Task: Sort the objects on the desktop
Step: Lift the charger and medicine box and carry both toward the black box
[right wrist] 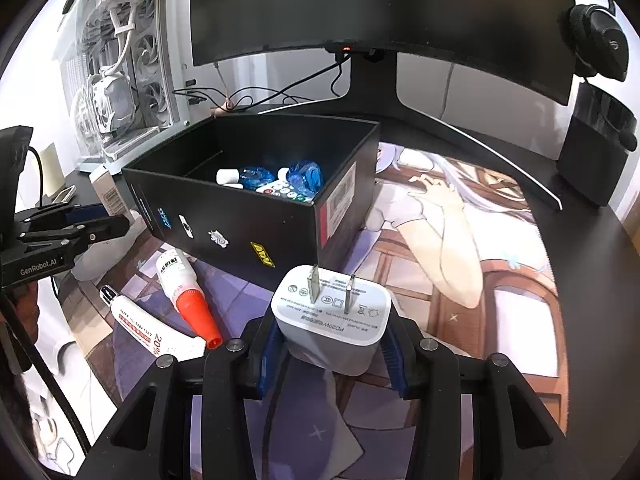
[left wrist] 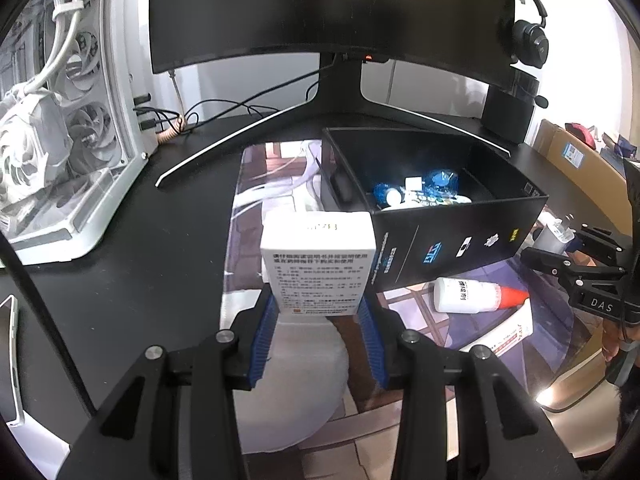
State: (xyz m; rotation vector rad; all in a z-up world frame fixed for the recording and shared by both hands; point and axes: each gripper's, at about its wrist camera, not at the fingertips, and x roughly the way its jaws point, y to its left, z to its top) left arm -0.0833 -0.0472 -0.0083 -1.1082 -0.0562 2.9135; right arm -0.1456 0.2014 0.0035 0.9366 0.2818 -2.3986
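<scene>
My left gripper point(left wrist: 319, 312) is shut on a white medicine carton point(left wrist: 319, 258) with printed text, held upright above the desk mat just left of the black storage box point(left wrist: 460, 236). My right gripper point(right wrist: 330, 350) is shut on a white two-prong charger plug point(right wrist: 332, 316), prongs pointing up, in front of the black storage box point(right wrist: 240, 224). Inside the box lie blue wrapped items point(right wrist: 306, 176), a small white bottle and a white button pad. A red-capped white bottle point(right wrist: 186, 292) and a white ointment tube point(right wrist: 148, 332) lie on the mat before the box.
A curved monitor point(left wrist: 332, 12) on a wide stand stands behind the box. A white PC case point(left wrist: 60, 120) sits at the left, a headset point(right wrist: 600, 40) on a black speaker at the right. A phone point(left wrist: 10, 360) lies at the desk's left edge. The picture desk mat point(right wrist: 480, 260) extends right.
</scene>
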